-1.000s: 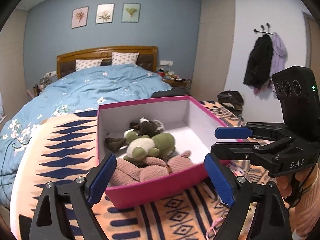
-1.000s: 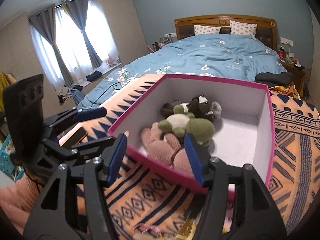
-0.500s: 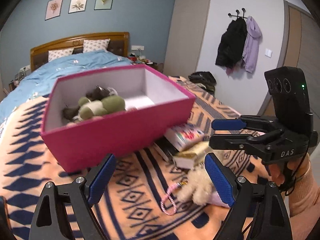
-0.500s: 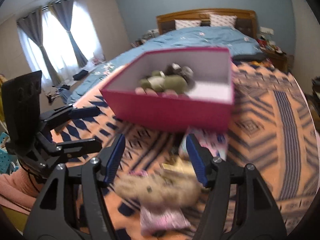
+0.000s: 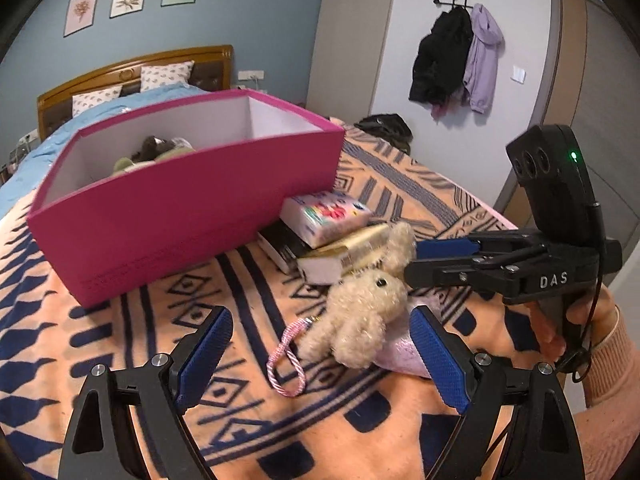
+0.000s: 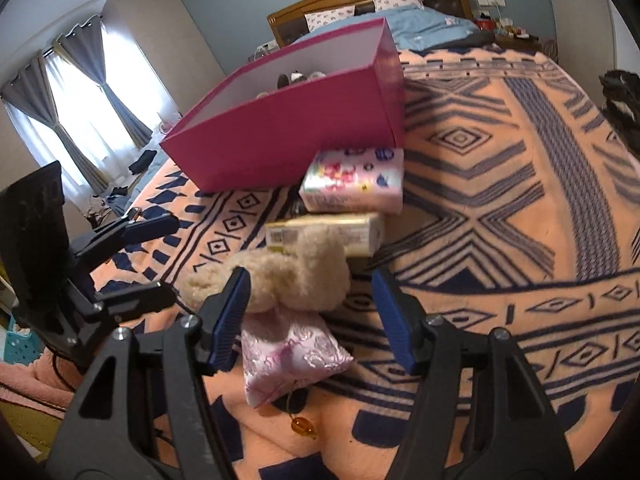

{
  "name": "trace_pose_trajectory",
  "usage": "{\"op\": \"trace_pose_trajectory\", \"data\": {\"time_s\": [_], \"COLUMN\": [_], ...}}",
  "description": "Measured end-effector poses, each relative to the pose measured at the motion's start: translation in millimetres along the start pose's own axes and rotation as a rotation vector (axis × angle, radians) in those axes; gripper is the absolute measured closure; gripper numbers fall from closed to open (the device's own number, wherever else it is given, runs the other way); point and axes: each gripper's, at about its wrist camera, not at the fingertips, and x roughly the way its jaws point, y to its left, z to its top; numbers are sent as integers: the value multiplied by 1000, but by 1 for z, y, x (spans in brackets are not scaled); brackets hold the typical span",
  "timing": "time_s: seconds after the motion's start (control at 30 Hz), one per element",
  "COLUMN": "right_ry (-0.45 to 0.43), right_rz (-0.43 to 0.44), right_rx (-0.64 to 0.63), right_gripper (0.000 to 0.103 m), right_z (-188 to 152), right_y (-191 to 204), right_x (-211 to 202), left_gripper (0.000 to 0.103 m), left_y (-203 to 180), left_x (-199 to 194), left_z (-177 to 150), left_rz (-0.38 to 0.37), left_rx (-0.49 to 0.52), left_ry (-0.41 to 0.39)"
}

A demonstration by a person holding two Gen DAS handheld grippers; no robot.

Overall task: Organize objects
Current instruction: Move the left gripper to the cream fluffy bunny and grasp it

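Holding both grippers low over the blanket (image 5: pixel 120 360), I aim them at the plush bunny (image 5: pixel 360 312). My left gripper (image 5: pixel 322 354) gapes wide, empty. My right gripper (image 6: pixel 310 312) is wide too, straddling the bunny and pink pouch (image 6: pixel 292 354).

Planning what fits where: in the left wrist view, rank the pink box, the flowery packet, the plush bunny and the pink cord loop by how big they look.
1. pink box
2. plush bunny, though nearer the camera
3. flowery packet, close to the bunny, so unsure
4. pink cord loop
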Motion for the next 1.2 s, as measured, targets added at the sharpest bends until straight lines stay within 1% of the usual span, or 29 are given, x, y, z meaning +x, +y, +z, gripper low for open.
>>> {"op": "trace_pose_trajectory", "data": {"time_s": [0.07,0.17,0.3,0.37,0.43,0.47,0.5,0.53,0.6,0.63,0.7,0.87,0.93,1.03,1.2], "right_ry": [1,-5,-7,-9,-15,-15,-14,-15,-16,-16,-19,-25,-32,-36,-38], "right_rz": [3,14,39,52,67,71,77,82,77,76,72,77,83,84,96], "right_rx": [13,21,28,33,42,43,44,45,40,40,37,34,26,9,-12], "right_gripper": [38,38,38,38,39,40,43,44,47,52,54,58,61,63,66], "right_z": [-1,-1,0,-1,-1,-1,-1,-1,-2,-2,-3,-7,-7,-7,-9], "right_y": [-2,-4,-2,-1,0,0,0,1,2,2,3,6,9,15,24], "right_x": [1,1,5,8,10,11,11,12,11,10,8,4,1,-1,-3], "left_gripper": [13,17,31,33,40,43,48,53,57,59,61,61,61,61,61], "left_y": [-2,-2,0,0,-1,-1,-2,-2,-3,-4,-5,-5,-4,-1,2], "left_x": [3,9,17,19,21,23,24,25,29,30,31,27,25,19,8], "left_z": [-2,-3,-4,-5,-6,-6,-7,-7,-10,-11,-14,-18,-18,-19,-19], "left_rz": [-1,-17,-42,-56,-65,-71,-72,-73,-85,-96,-107,-117,-119,-137,-113], "left_rx": [2,-7,-24,-32,-36,-37,-37,-36,-44,-50,-52,-65,-73,-101,-102], "left_ry": [8,28,53,62,69,78,85,94,111,117,124,123,118,107,81]}}
